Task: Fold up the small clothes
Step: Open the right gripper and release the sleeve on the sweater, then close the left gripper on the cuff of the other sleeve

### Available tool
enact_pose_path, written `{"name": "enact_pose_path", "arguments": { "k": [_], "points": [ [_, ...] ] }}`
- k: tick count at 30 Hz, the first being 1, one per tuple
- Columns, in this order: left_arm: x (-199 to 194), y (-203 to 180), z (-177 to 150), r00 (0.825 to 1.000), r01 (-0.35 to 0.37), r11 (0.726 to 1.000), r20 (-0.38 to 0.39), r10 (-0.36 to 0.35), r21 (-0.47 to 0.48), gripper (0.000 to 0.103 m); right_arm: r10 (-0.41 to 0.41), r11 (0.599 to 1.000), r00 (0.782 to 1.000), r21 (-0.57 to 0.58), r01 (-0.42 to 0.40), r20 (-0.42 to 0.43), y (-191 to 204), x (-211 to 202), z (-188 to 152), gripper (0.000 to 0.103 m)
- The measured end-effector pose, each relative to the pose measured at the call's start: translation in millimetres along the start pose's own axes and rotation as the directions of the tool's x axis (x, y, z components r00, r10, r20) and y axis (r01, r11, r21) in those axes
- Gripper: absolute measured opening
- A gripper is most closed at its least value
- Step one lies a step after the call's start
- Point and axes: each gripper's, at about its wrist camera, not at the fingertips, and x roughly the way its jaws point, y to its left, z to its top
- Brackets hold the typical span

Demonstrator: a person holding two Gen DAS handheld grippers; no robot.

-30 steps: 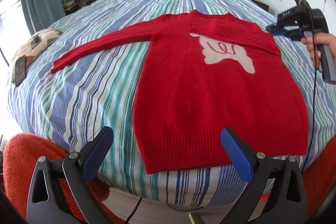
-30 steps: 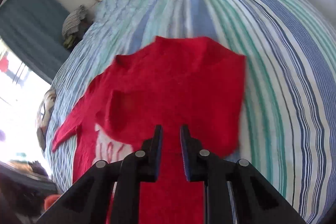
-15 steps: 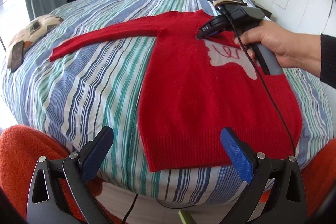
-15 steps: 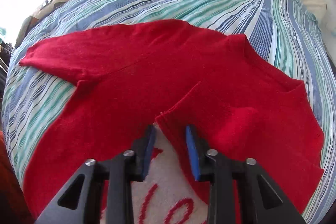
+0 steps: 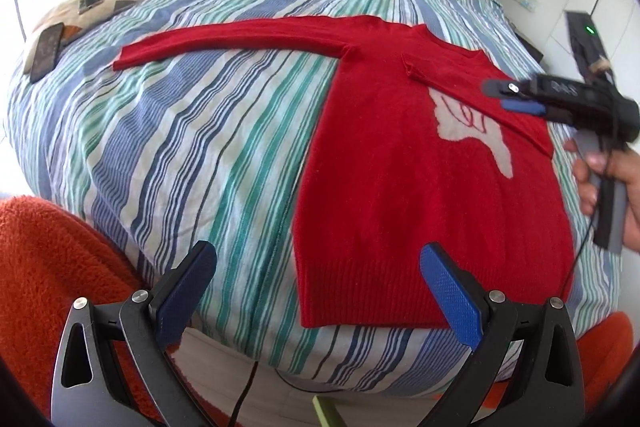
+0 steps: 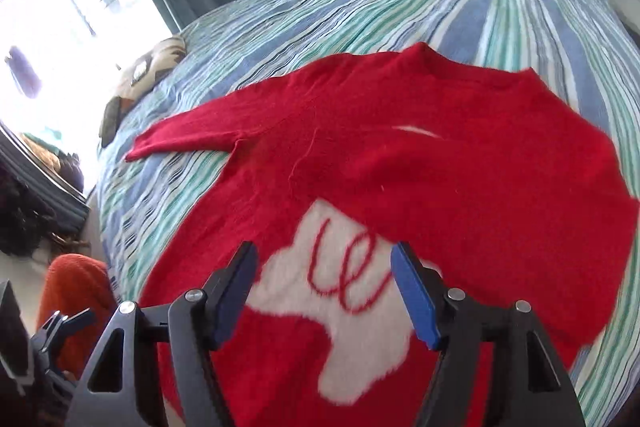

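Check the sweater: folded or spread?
Partly folded: red sweater has one sleeve laid across its chest, the other sleeve still spread out.

Left wrist view looked from the foot of the striped bed [image 5: 192, 131] toward the headboard, low and set back, taking in the whole red sweater [image 5: 400, 187]. Right wrist view hovered close above the sweater's chest [image 6: 440, 155], faced toward the window. Shared: sweater, outstretched sleeve, bedspread.
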Motion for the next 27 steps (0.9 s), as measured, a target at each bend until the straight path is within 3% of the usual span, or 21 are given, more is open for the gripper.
{"name": "enact_pose_path", "arguments": {
  "k": [3, 7, 11, 13, 15, 17, 20, 23, 25, 27],
  "points": [
    [0, 14, 7, 0.999, 0.02, 0.998, -0.034, -0.022, -0.054, 0.102, -0.005, 0.999, 1.0, 0.044, 0.006, -0.008, -7, -38, -62, 0.069],
    [-5, 46, 29, 0.997, 0.056, 0.979, -0.034, -0.064, -0.196, 0.102, -0.055, 0.988, 0.993, 0.138, 0.07, -0.107, -21, -63, -160, 0.069],
    [-2, 93, 78, 1.0, 0.022, 0.955, 0.023, -0.015, -0.296, 0.102, -0.075, 0.946, 0.997, 0.314, 0.078, -0.019, -30, -103, -216, 0.069],
    [4, 130, 108, 0.997, 0.013, 0.923, 0.08, 0.019, -0.385, 0.102, -0.091, 0.925, 0.993, 0.376, 0.058, 0.069, -34, -124, -218, 0.069],
    [19, 175, 132, 0.99, 0.015, 0.87, 0.132, 0.058, -0.493, 0.102, -0.103, 0.922, 0.983, 0.384, 0.037, 0.151, -34, -137, -210, 0.069],
    [45, 217, 148, 0.99, -0.012, 0.811, 0.106, 0.091, -0.585, 0.101, -0.106, 0.928, 0.978, 0.371, 0.033, 0.179, -31, -137, -200, 0.069],
    [87, 257, 158, 0.999, -0.012, 0.741, 0.025, 0.04, -0.671, 0.099, -0.094, 0.934, 0.982, 0.355, 0.03, 0.164, -22, -123, -188, 0.069],
    [111, 275, 156, 1.0, 0.026, 0.664, 0.015, -0.022, -0.747, 0.098, -0.065, 0.941, 0.987, 0.338, 0.013, 0.143, -10, -109, -186, 0.069],
    [118, 278, 157, 0.999, 0.031, 0.637, 0.028, -0.015, -0.77, 0.098, -0.045, 0.948, 0.991, 0.319, 0.003, 0.123, -1, -100, -186, 0.069],
    [122, 276, 162, 0.999, 0.033, 0.637, 0.042, -0.001, -0.77, 0.098, -0.037, 0.958, 0.995, 0.288, 0.008, 0.095, 8, -91, -186, 0.069]
  ]
}}
